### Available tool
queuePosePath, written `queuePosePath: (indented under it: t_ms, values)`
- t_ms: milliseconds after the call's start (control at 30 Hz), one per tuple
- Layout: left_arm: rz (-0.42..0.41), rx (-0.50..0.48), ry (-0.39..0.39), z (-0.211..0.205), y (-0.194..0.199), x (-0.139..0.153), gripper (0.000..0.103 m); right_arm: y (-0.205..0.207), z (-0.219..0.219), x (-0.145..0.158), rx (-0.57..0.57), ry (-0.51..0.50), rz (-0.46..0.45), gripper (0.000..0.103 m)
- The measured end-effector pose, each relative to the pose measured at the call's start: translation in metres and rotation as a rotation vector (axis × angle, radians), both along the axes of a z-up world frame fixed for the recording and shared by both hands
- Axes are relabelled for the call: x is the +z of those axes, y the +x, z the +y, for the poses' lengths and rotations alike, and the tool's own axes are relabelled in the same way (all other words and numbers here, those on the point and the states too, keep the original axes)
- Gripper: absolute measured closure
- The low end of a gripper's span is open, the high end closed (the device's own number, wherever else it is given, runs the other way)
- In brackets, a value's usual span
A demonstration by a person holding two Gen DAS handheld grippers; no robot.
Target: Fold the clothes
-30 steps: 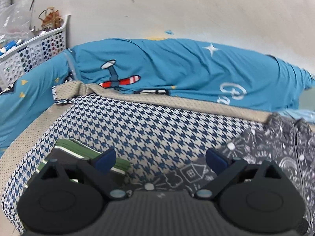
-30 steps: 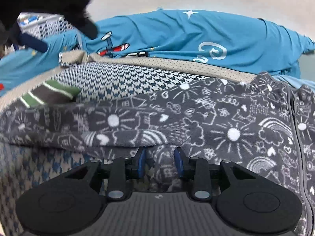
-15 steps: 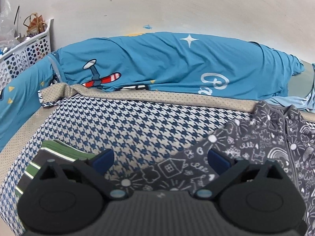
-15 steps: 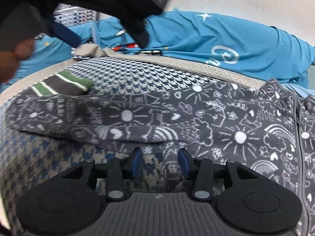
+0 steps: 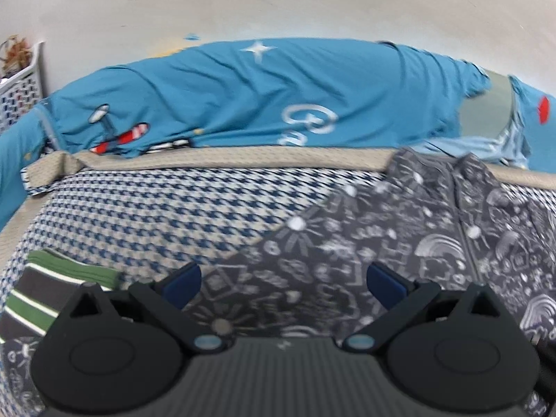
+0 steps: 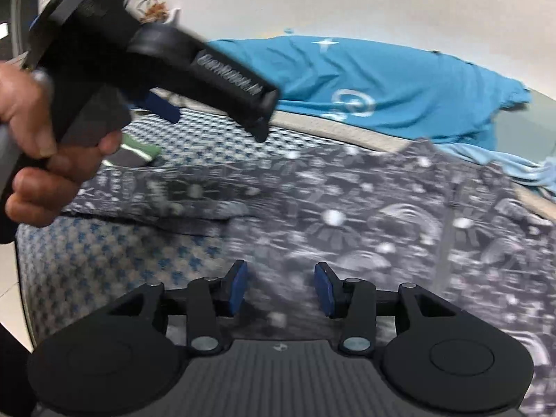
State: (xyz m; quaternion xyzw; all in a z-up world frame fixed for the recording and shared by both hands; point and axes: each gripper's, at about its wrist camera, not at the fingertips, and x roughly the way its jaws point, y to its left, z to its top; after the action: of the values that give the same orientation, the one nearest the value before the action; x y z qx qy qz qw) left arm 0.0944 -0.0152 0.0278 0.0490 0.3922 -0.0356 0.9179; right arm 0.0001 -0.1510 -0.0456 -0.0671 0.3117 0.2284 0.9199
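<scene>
A grey doodle-print zip garment (image 5: 399, 243) lies spread on the houndstooth bed cover (image 5: 156, 208), its sleeve stretched out to the left (image 6: 173, 194). My left gripper (image 5: 283, 283) hovers wide open just above the sleeve, with nothing between its fingers. My right gripper (image 6: 281, 286) is also open, low over the garment's body (image 6: 347, 215), and its blue pads (image 6: 238, 286) are apart from the cloth. In the right wrist view a hand (image 6: 45, 166) holds the left gripper at the upper left. The picture there is motion-blurred.
A folded green, grey and white striped garment (image 5: 52, 288) sits at the near left of the bed. Blue printed bedding (image 5: 278, 104) is heaped along the white wall behind. A white perforated basket (image 5: 21, 87) stands at the far left. The bed's left edge (image 6: 24, 278) drops to the floor.
My right gripper has opened and let go of the bunched grey cloth it pinched. The left gripper has swung right, from the striped garment to above the grey sleeve.
</scene>
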Motion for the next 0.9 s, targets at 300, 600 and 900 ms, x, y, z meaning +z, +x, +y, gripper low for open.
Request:
queuePosePath:
  t_ms: [300,600,900]
  values:
    - [0.043,-0.109,0.056,-0.052,-0.004,-0.025,0.002,0.019,-0.067,0.000,-0.154,0.021,-0.006,0.061]
    - [0.078,-0.164,0.102,-0.080,-0.008,-0.044,0.000,0.039,-0.095,0.000,-0.213,0.003,-0.059,0.060]
    - [0.125,-0.185,0.117,-0.090,-0.009,-0.060,0.000,0.077,-0.128,-0.007,-0.318,0.012,-0.091,0.060]
